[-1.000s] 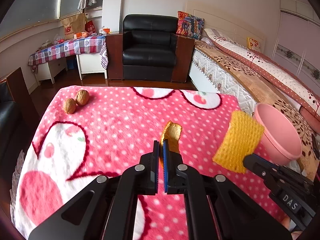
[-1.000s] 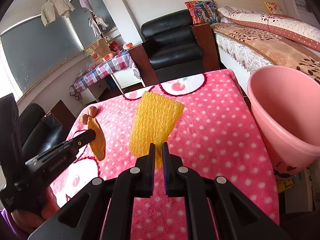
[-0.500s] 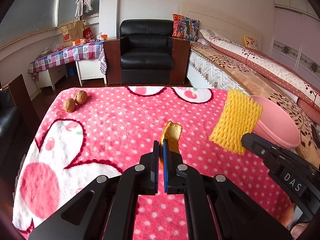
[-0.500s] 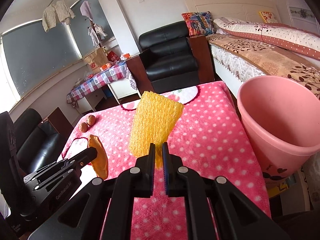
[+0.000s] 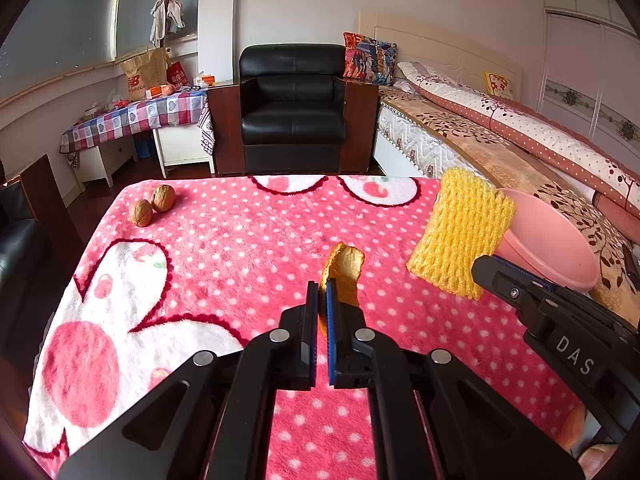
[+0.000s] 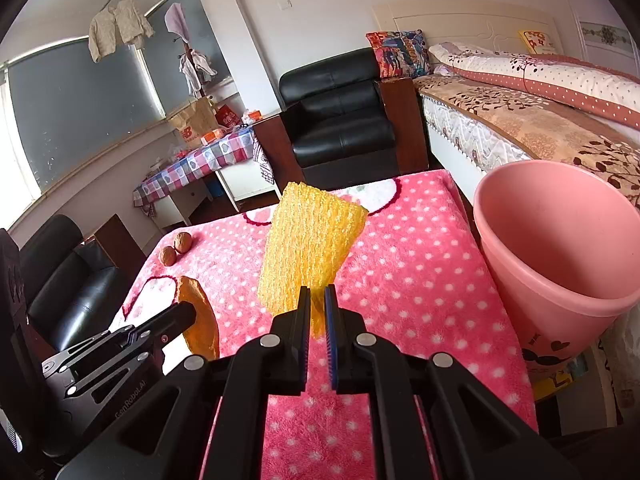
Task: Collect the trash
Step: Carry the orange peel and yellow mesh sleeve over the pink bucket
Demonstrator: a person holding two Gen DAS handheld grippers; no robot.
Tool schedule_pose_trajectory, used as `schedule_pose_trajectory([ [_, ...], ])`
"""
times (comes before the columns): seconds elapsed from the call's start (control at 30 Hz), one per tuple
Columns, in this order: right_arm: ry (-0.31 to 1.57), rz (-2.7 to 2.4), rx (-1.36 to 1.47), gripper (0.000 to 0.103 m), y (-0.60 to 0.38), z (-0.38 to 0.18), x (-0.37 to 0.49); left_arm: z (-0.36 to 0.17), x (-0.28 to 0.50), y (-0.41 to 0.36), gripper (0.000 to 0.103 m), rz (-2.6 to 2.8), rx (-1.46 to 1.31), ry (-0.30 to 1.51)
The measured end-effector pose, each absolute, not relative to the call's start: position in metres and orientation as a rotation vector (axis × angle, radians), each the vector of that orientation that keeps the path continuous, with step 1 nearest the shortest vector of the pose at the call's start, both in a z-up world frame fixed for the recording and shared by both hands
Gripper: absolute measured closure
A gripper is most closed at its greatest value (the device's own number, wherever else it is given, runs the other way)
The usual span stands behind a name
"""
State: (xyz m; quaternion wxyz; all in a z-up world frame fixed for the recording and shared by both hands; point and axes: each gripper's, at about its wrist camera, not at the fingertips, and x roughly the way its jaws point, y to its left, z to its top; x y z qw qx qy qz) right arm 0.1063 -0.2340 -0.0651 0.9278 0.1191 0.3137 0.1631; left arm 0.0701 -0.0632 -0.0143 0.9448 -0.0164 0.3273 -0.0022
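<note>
My left gripper (image 5: 322, 294) is shut on a curled piece of orange peel (image 5: 344, 270), held above the pink dotted blanket (image 5: 224, 264). In the right wrist view the same peel (image 6: 200, 314) shows at the left gripper's tip. A yellow foam fruit net (image 6: 310, 246) stands up between the pads of my right gripper (image 6: 317, 300), which is shut on its lower edge; the net (image 5: 460, 234) also appears at the right of the left wrist view. The pink bucket (image 6: 560, 248) stands just right of the table, lower than the net, and I see nothing inside it.
Two walnuts (image 5: 152, 204) lie at the blanket's far left corner. Beyond the table are a black armchair (image 5: 294, 108), a bed (image 5: 500, 136) on the right and a side table with a checked cloth (image 5: 136, 116). A dark chair (image 6: 68, 280) stands left of the table.
The right gripper has carried the yellow net up and toward the bucket, which now shows further left in its view. The left gripper still holds the peel in the same grip.
</note>
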Motion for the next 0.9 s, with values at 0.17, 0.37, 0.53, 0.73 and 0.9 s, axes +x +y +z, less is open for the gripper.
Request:
schedule_pose_trajectory([
  [0.17, 0.634, 0.339, 0.246, 0.096, -0.235, -0.064, 0.104, -0.015, 0.069, -0.065, 0.100, -0.006, -0.030, 0.668],
  [0.37, 0.635, 0.342, 0.256, 0.096, -0.237, -0.065, 0.103, -0.016, 0.069, -0.070, 0.100, -0.009, -0.022, 0.672],
  [0.53, 0.641, 0.349, 0.267, 0.096, -0.240, -0.066, 0.104, -0.016, 0.070, -0.070, 0.100, -0.009, -0.021, 0.672],
  [0.73, 0.645, 0.356, 0.276, 0.096, -0.241, -0.067, 0.104, -0.016, 0.075, -0.075, 0.100, -0.015, -0.014, 0.675],
  [0.9, 0.663, 0.366, 0.287, 0.096, -0.243, -0.069, 0.104, -0.015, 0.076, -0.079, 0.100, -0.020, -0.011, 0.674],
])
